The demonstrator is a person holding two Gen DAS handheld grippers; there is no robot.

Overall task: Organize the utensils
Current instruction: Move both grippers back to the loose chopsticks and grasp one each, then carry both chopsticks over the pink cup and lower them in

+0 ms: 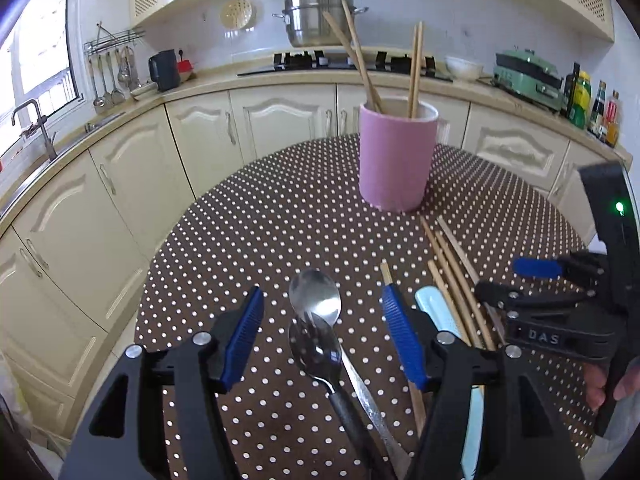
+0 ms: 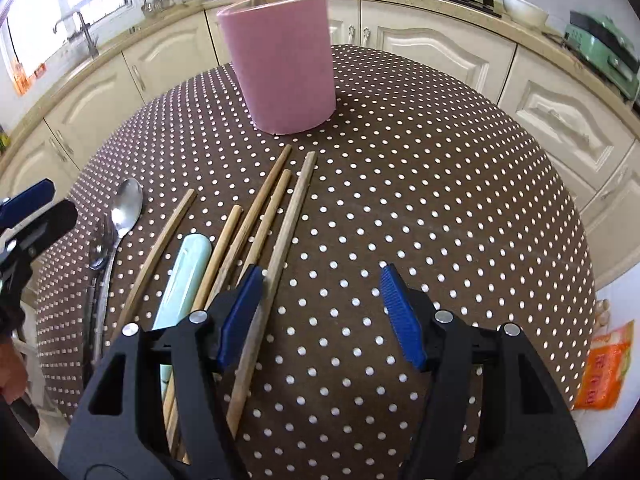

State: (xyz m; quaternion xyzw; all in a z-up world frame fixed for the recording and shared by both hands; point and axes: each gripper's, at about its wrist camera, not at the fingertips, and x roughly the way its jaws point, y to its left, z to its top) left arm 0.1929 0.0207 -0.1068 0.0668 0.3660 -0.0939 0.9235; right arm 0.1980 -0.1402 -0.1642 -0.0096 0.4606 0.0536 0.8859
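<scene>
A pink holder (image 1: 396,156) stands upright on the dotted tablecloth (image 1: 260,232), with four chopsticks (image 1: 416,68) leaning inside. Loose chopsticks (image 2: 260,220), a pale green case (image 2: 186,276), a spoon (image 1: 316,300) and what seems a fork lie nearby. Left gripper (image 1: 322,340) and right gripper (image 2: 322,316) both gape wide, empty. Cream cabinets (image 1: 128,168) behind.
</scene>
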